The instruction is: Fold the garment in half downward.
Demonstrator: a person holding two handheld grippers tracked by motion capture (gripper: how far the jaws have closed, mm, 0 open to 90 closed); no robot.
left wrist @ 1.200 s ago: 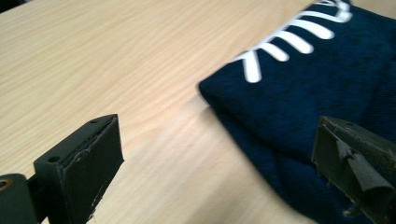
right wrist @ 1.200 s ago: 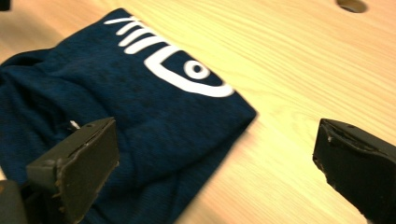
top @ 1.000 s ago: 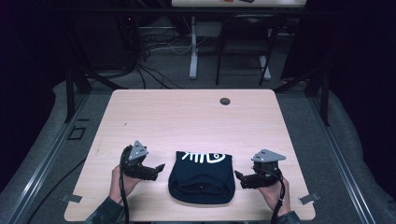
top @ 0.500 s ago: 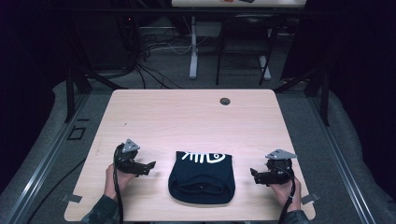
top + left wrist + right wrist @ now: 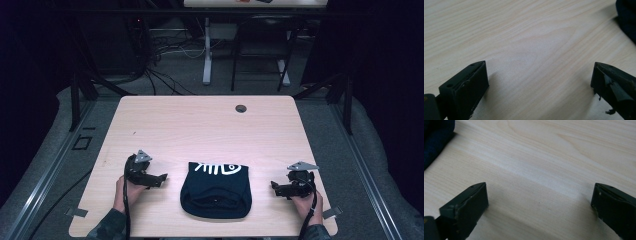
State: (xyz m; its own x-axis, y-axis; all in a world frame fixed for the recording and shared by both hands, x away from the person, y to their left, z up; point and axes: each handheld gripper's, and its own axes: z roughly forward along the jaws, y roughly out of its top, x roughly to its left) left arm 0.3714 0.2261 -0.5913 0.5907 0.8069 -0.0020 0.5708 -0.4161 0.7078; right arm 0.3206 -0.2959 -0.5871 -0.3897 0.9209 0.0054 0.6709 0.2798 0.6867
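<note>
folded shirt (image 5: 215, 189) sits on the near-centre of the table (image 5: 210, 130), dark navy with a white fishbone print on the far half. it's folded into a compact rounded block, collar opening on the near edge. looks tidy, no loose sleeves showing.

left gripper (image 5: 159, 179) is to the left of it, right gripper (image 5: 276, 187) to the right. both low over bare wood, both apart from the cloth, neither touching it. jaws on both are spread wide with nothing between them; the left gripper view and right gripper view each show plain wood grain between the two black jaws, with just a dark edge of the shirt (image 5: 627, 17) in the top right corner of the left gripper view, and in the top left corner (image 5: 435, 137) of the right gripper view.

my read: fold is done or nearly done, grippers are parked either side.

risks from here:
- if either gripper swings inward low, a jaw could catch the side of the block and drag a layer out, undoing the fold.
- pinching only the top layer to move it would peel the stack open; needs a bite through all layers or a push from the side.
- trailing cable near the left hand (image 5: 131, 189) could snag on the table edge and jerk the gripper toward the cloth.
- cable hole (image 5: 241, 108) at the far edge is well away, no issue.
</note>
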